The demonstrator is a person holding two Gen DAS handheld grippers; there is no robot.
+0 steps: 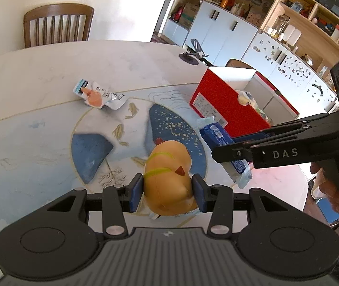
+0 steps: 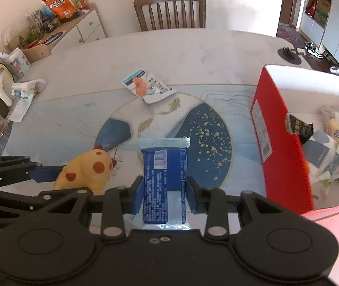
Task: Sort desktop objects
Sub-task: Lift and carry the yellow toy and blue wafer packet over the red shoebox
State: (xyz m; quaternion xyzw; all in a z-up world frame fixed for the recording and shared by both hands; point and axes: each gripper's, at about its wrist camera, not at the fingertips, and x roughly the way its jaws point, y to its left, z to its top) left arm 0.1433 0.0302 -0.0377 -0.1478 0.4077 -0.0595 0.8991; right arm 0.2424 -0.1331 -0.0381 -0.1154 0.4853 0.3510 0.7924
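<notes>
Carrying well means the left tool [image 1: 167, 191] clamping the yellow rubber chicken toy [image 1: 169, 176] and the right tool [image 2: 164, 194] pinching the blue foil snack packet [image 2: 163, 174] clear the red cardboard box [image 2: 279, 143] wall.

Two grippers were counted: the left gripper [image 1: 167, 191] and the right gripper [image 2: 164, 196]. One yellow toy chicken [image 2: 86, 172] and one blue snack packet [image 2: 163, 166] were recorded near the centre. One white pouch [image 2: 148, 85] was counted farther off on the table [image 2: 193, 52]. One red box [image 2: 281, 143] was seen at the right, with at least three wrapped items counted inside. One wooden chair [image 2: 169, 9] was counted at the far side.
</notes>
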